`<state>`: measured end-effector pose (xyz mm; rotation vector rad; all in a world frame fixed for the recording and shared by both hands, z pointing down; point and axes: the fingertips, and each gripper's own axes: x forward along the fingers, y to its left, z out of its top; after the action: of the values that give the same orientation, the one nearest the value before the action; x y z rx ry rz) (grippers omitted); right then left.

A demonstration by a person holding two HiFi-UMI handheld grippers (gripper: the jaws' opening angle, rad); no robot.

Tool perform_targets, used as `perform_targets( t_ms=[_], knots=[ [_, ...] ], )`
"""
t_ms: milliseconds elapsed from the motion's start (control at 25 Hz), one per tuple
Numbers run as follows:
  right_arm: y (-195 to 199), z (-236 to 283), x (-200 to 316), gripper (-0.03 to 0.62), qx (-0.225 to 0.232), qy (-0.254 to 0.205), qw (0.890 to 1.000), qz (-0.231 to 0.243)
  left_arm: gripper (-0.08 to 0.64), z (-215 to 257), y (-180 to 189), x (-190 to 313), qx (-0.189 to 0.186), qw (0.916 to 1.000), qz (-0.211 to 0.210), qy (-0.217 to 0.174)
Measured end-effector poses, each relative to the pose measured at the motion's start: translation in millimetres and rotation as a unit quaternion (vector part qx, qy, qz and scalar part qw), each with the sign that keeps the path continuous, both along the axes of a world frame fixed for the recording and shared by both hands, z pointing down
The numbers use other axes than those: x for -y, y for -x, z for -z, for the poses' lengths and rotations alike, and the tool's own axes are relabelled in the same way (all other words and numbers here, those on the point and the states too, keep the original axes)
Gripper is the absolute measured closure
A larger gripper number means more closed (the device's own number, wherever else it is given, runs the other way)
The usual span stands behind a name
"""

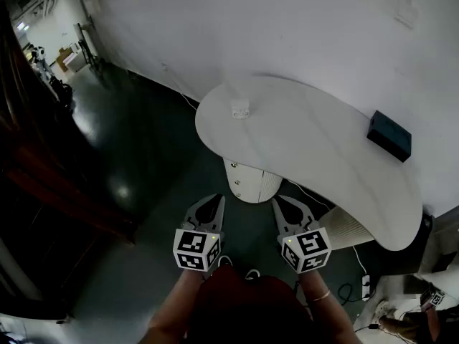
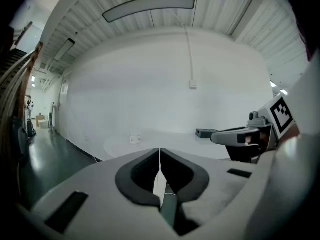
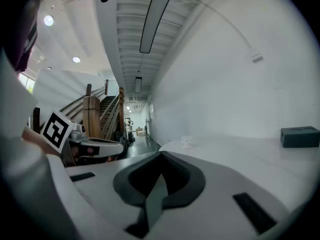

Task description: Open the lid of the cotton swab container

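Note:
A small white cotton swab container point(image 1: 240, 110) stands near the far left edge of the white curved table point(image 1: 315, 156); it also shows small in the left gripper view point(image 2: 135, 139) and the right gripper view point(image 3: 186, 142). Both grippers hang in front of the table, well short of it. My left gripper point(image 1: 215, 201) is shut with nothing between its jaws, and my right gripper point(image 1: 281, 202) beside it is shut and empty too. In its own view the left gripper point(image 2: 159, 151) has its jaw tips meeting; the right gripper point(image 3: 161, 156) looks the same.
A dark blue-grey box point(image 1: 389, 135) lies at the table's far right, by the white wall. A white pedestal point(image 1: 251, 181) holds the table up just ahead of the grippers. Dark glossy floor spreads left; cables and a power strip point(image 1: 364, 287) lie at the lower right.

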<state>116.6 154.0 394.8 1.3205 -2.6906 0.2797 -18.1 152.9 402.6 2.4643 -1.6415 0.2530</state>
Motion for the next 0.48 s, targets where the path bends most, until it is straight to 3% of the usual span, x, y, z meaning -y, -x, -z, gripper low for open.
perform_targets(
  t_ms=[480],
  knots=[
    [2.8, -7.2, -1.9, 0.575, 0.008, 0.002, 1.0, 0.014, 0.528, 1.2, 4.2, -0.7, -0.01, 0.9999, 0.012, 0.001]
  ],
)
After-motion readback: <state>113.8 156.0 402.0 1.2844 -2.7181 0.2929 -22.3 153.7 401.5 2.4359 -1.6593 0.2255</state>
